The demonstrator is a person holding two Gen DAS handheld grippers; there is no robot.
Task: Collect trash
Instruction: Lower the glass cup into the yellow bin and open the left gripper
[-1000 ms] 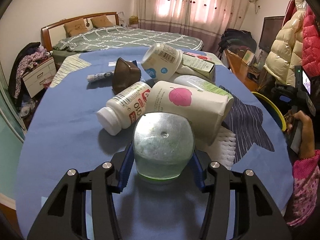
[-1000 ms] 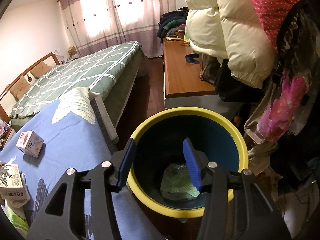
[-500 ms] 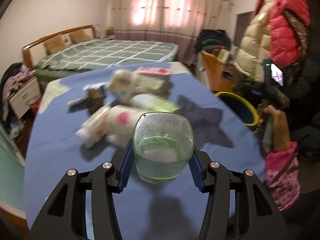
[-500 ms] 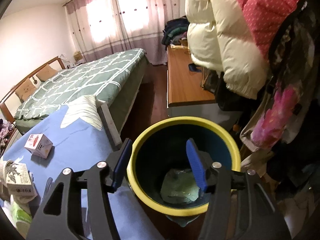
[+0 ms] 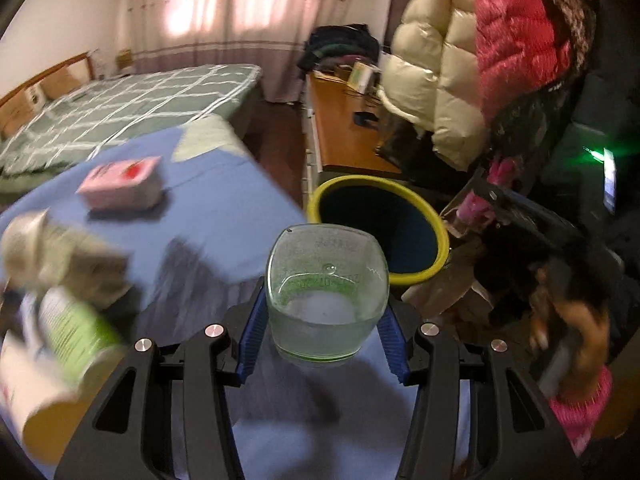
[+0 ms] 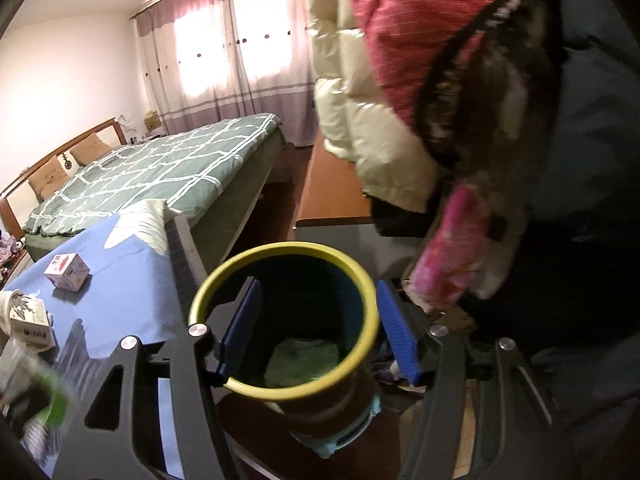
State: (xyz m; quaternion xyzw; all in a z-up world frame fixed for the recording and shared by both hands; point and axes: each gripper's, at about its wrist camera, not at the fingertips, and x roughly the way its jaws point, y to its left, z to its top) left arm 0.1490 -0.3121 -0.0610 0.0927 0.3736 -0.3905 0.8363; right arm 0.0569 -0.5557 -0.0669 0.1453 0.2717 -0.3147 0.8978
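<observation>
My left gripper (image 5: 324,340) is shut on a clear plastic cup (image 5: 326,280) with a green ring and a whitish bottom, held over the right edge of the blue table (image 5: 208,200). Just beyond the cup stands the yellow-rimmed, dark blue bin (image 5: 436,232). In the right wrist view my right gripper (image 6: 318,328) hangs over the same bin (image 6: 280,249); its jaws are opening with nothing between them. A crumpled green piece of trash (image 6: 304,360) lies at the bin's bottom.
A pink box (image 5: 120,182) and blurred cartons (image 5: 68,328) lie on the table's left side. Puffy jackets (image 5: 460,80) hang close on the right above the bin. A wooden desk (image 5: 340,132) and a green-quilted bed (image 6: 160,164) stand behind.
My left gripper has swung right with the cup, away from the trash pile and toward the bin. The right gripper's jaws have spread wider and it has shifted over the bin.
</observation>
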